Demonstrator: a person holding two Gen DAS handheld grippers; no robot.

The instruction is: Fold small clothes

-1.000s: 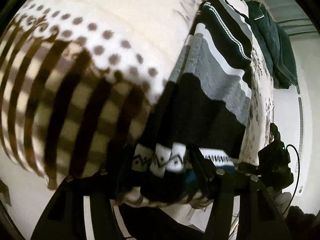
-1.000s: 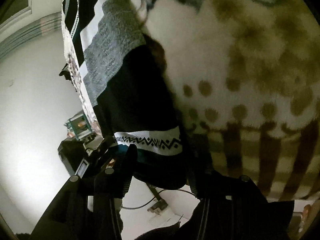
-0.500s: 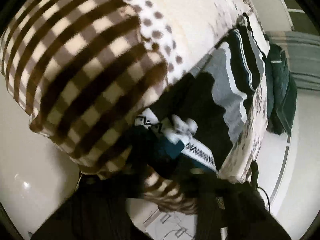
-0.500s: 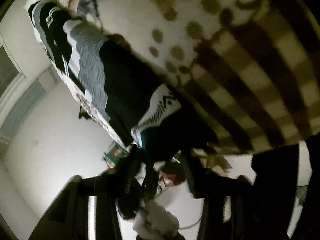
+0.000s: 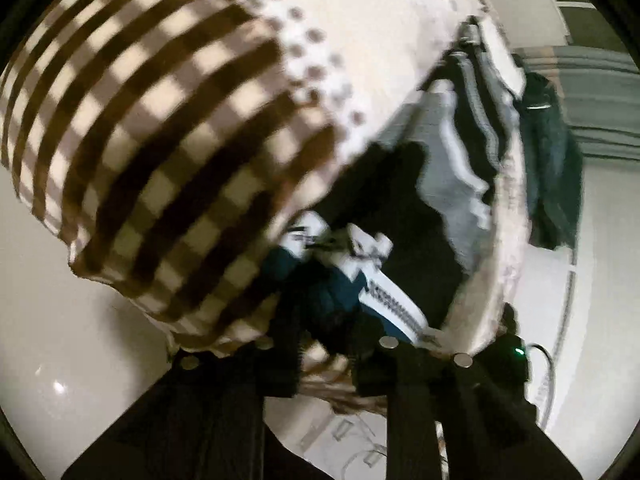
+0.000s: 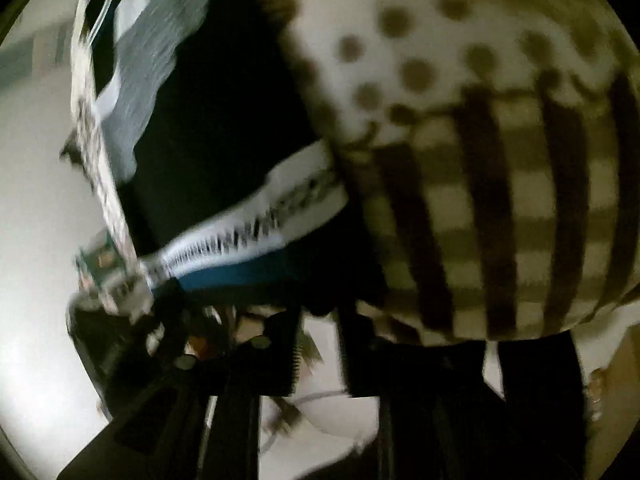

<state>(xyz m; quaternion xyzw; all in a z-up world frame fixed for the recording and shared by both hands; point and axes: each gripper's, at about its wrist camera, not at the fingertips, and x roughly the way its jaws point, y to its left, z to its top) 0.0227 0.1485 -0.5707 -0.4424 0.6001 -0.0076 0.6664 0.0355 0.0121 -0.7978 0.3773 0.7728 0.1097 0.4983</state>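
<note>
- Left gripper (image 5: 326, 344) is right down at the near edge of the bed (image 5: 404, 40), jaws closed most of the way on the bunched hem of the striped sweater (image 5: 400, 216), teal and white patterned trim pinched between the black fingers (image 5: 280, 352)
- Right gripper (image 6: 316, 320) is at that same hem; the fabric hangs right at its jaws, but the frame is so blurry I honestly can't tell if it has a real grip or how wide it's open
- The sweater (image 6: 208, 128) lies along one side edge of the bed, black at the near end, then grey and white bands, then black and white stripes toward the far end
- The bed is covered by a cream blanket (image 5: 152, 128) with brown checks near the edge and brown dots further in; it's right next to the sweater
- A dark green garment (image 5: 552, 152) sits at the far corner, past the sweater and draping over the side
</note>
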